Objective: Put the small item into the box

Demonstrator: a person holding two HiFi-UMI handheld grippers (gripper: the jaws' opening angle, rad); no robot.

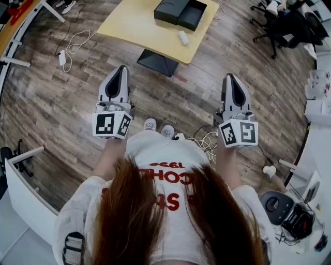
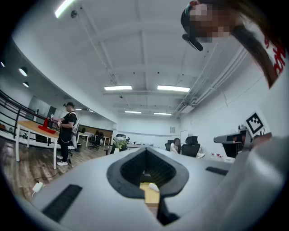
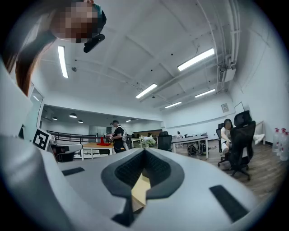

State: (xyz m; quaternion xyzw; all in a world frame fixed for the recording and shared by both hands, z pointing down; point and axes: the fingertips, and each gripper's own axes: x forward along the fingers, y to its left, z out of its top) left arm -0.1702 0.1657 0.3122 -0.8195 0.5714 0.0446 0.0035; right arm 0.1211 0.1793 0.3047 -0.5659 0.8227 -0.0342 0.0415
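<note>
A light wooden table (image 1: pixel 134 28) stands ahead of me on the wood floor. On it lies an open black box (image 1: pixel 178 11) and, nearer its front edge, a small white item (image 1: pixel 183 38). My left gripper (image 1: pixel 118 70) and right gripper (image 1: pixel 231 77) are held side by side well short of the table, both shut and empty. In the left gripper view the shut gripper (image 2: pixel 146 151) frames the tabletop and the white item (image 2: pixel 154 187) through the gap behind its tips. The right gripper (image 3: pixel 144 151) shows only a strip of tabletop (image 3: pixel 141 191) there.
The table's dark base (image 1: pixel 158 62) sits under it. White cables and an adapter (image 1: pixel 62 58) lie on the floor at left, more cables (image 1: pixel 204 141) by my feet. Office chairs (image 1: pixel 279 26) stand at the far right. A person (image 2: pixel 67 133) stands across the room; another (image 3: pixel 228 135) sits.
</note>
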